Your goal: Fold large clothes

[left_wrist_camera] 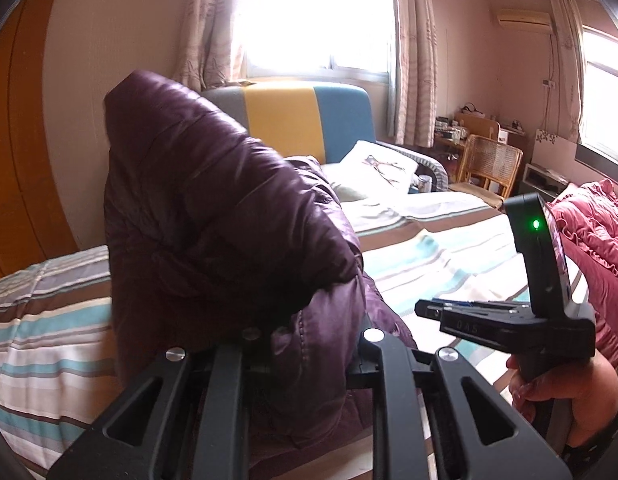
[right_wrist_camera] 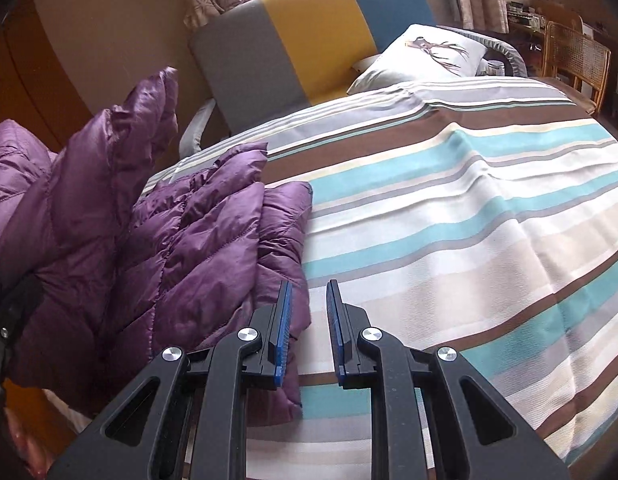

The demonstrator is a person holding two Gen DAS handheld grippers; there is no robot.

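A purple quilted down jacket [left_wrist_camera: 213, 216] is bunched up in my left gripper [left_wrist_camera: 305, 340]. The gripper is shut on a thick fold of it, and its fingertips are buried in the fabric. Part of the jacket stands lifted above the striped bed. In the right wrist view the jacket [right_wrist_camera: 181, 248] lies folded over on the bed's left side. My right gripper [right_wrist_camera: 309, 308] is open and empty, with its left blue pad [right_wrist_camera: 284, 320] right at the jacket's right edge. The right gripper also shows in the left wrist view [left_wrist_camera: 433, 308], held in a hand.
The bed has a striped brown, teal and white sheet [right_wrist_camera: 469, 220]. A grey, yellow and blue headboard [right_wrist_camera: 309, 36] and a white pillow [right_wrist_camera: 429, 56] are at the far end. A red quilt [left_wrist_camera: 589, 232] lies at the right. A rattan chair [left_wrist_camera: 489, 168] stands beyond the bed.
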